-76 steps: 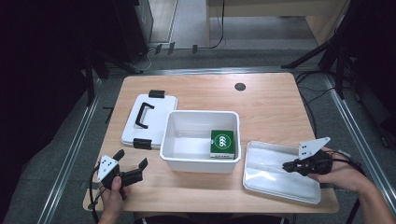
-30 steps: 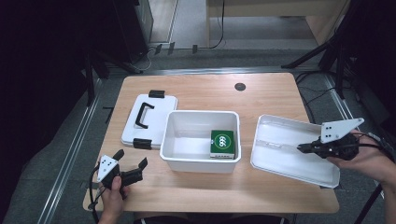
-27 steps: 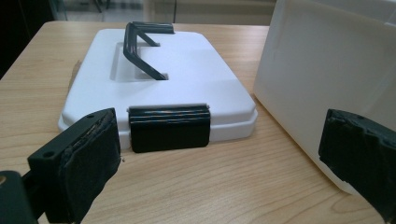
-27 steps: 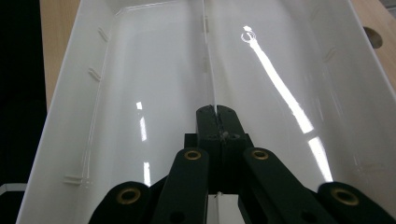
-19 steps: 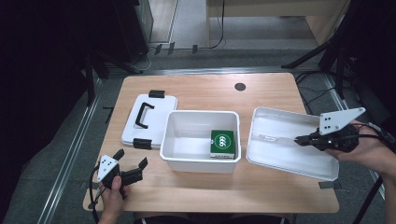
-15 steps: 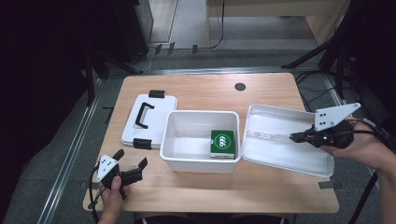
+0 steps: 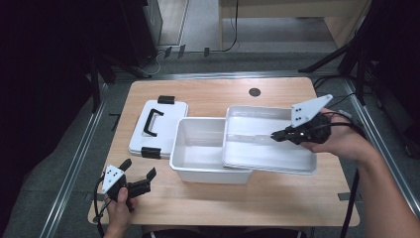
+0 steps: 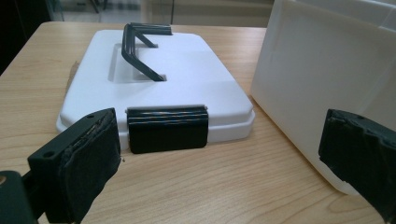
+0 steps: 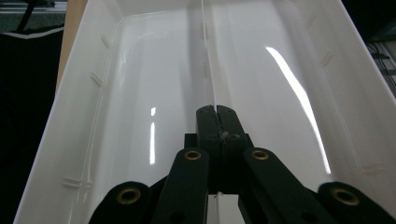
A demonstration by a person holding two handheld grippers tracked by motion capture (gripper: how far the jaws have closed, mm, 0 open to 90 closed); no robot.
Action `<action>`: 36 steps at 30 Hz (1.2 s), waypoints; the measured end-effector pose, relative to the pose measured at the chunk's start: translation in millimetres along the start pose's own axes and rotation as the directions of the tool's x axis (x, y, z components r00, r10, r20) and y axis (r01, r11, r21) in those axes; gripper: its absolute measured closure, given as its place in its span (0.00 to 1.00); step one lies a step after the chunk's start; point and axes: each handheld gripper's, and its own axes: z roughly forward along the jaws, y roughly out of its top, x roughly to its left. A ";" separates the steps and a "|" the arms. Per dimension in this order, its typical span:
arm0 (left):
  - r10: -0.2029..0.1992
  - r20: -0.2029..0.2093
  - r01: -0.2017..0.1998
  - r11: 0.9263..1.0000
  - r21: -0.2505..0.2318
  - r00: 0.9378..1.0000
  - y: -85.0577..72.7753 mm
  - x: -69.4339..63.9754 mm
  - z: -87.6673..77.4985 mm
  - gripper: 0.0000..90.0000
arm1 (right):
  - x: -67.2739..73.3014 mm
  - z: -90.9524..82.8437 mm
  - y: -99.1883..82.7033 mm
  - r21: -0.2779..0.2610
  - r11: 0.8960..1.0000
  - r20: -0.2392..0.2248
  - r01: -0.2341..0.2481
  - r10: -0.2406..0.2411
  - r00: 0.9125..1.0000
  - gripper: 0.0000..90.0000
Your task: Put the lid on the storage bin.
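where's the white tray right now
In the high view the white tray is right of centre, held by its middle divider in the right claw, its left part overlapping the open white bin.

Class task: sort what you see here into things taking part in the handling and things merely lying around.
In use: right gripper, shut on the white tray's divider; white bin beneath it.

Lying about: lid with black handle; left gripper, open, idle; round black table grommet.

I'm seeing a glossy white tray (image 7: 270, 148) at centre right, over a plain white bin (image 7: 198, 153). Left of it, a white lid (image 7: 157, 130) with a black handle (image 7: 151, 121) and black latches. The table (image 7: 247, 198) is pale wood grain. My grippers' jaws are black, brass rivets on the right gripper (image 9: 215, 114).
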 end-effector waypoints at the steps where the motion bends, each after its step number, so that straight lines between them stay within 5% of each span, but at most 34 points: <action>1: -0.002 -0.001 0.002 1.000 0.000 1.000 0.0 0.0 0.0 0.00 | -0.4 4.8 4.3 -0.002 1.000 -0.005 0.001 -0.001 1.000 1.00; 13: -0.012 0.003 0.012 1.000 -0.006 1.000 -0.1 1.5 -1.2 0.00 | -4.3 60.2 41.2 -0.005 0.999 -0.070 0.032 -0.033 0.997 1.00; 36: -0.007 0.005 0.007 1.000 -0.002 1.000 0.1 2.0 -2.1 0.00 | -3.2 115.2 66.9 -0.014 1.000 -0.088 0.015 -0.016 0.996 1.00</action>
